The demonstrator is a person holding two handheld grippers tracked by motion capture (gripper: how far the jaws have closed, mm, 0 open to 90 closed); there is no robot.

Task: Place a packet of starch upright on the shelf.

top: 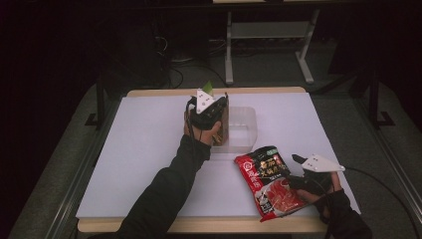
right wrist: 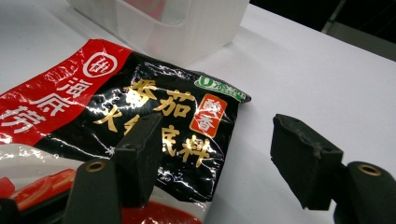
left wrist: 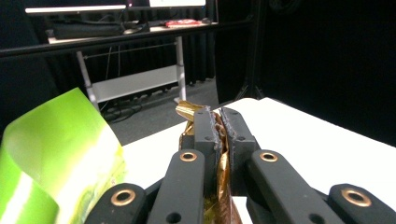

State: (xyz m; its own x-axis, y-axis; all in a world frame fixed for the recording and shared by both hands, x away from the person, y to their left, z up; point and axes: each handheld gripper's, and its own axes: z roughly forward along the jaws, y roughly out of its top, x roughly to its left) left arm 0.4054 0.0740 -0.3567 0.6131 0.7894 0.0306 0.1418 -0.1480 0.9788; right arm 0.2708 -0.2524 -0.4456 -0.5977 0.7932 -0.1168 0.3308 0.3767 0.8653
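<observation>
Gold packet (left wrist: 223, 173), pinched in the left gripper's (top: 215, 110) clenched jaws, hangs over the clear bin (top: 244, 119) at twelve o'clock on the counter (top: 149, 149) — probably mid-drop, next needing release — while the right gripper's (right wrist: 229, 154) jaws gape over the red pouch (top: 268, 180).

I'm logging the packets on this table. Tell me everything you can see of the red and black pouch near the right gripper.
The glossy red and black foil pouch lies flat on the white table, just in front of the clear plastic bin. It bears gold and white characters, a small green label and a picture of red food. The right gripper hangs over its edge, fingers open, not pressing it.
</observation>
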